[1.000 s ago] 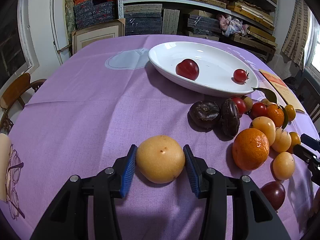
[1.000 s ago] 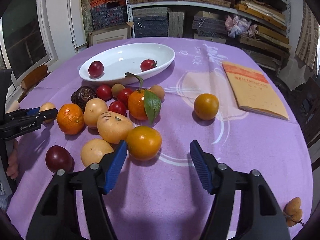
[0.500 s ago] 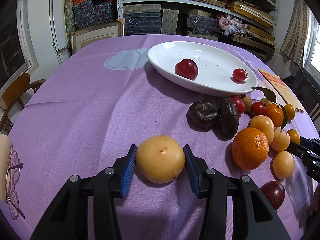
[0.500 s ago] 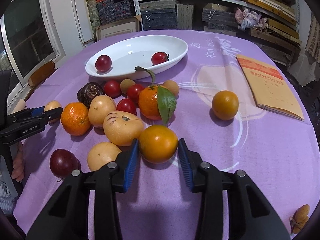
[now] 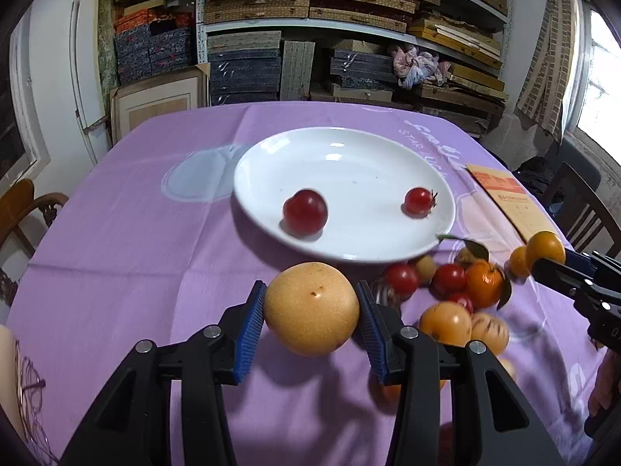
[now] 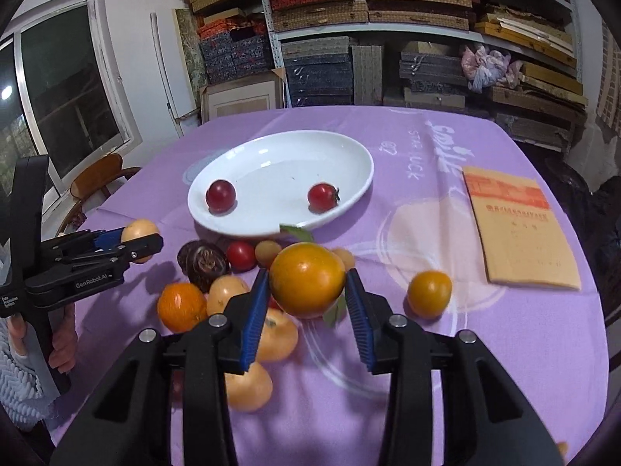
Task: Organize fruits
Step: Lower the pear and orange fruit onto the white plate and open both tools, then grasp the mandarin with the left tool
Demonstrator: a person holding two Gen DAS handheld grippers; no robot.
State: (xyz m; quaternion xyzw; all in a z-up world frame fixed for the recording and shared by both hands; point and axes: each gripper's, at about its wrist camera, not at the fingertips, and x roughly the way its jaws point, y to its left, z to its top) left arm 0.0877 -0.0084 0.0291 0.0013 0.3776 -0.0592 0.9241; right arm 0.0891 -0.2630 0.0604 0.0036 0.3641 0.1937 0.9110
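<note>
I am holding a large round pale-yellow pear (image 5: 311, 308) in my left tongs (image 5: 311, 312), the blue ribbed pads pressing on both its sides with the tongs partly open around its width. It is hanging clear of the purple cloth-covered surface (image 5: 128, 248), its shadow lying below it. In my right tongs (image 6: 306, 303) I am gripping a round orange-yellow fruit (image 6: 307, 279), the pads closed against its flanks, and it too is sitting above the cloth rather than on it.

Just ahead of both tongs, a white oval ceramic plate (image 6: 349, 155) is resting on the surface, carrying a dark red plum-like fruit (image 6: 220, 196) on its left part and a small red tomato with a green stalk (image 6: 322, 197) toward its right; the two are well apart. Between the plate and my right tongs, a heap of loose fruit is lying on the cloth: a wrinkled dark brown fruit (image 6: 202, 262), a small red tomato (image 6: 241, 255), a bright orange mandarin (image 6: 181, 306) and several pale yellow fruits (image 6: 227, 291). To the right of my right tongs, a single orange-yellow fruit (image 6: 429, 294) is sitting alone, and beyond it a tan paper booklet with an orange band (image 6: 516, 229) is lying flat. From the right wrist view, my left tongs are showing at the far left, with my hand (image 6: 62, 343) wrapped round the handle.
</note>
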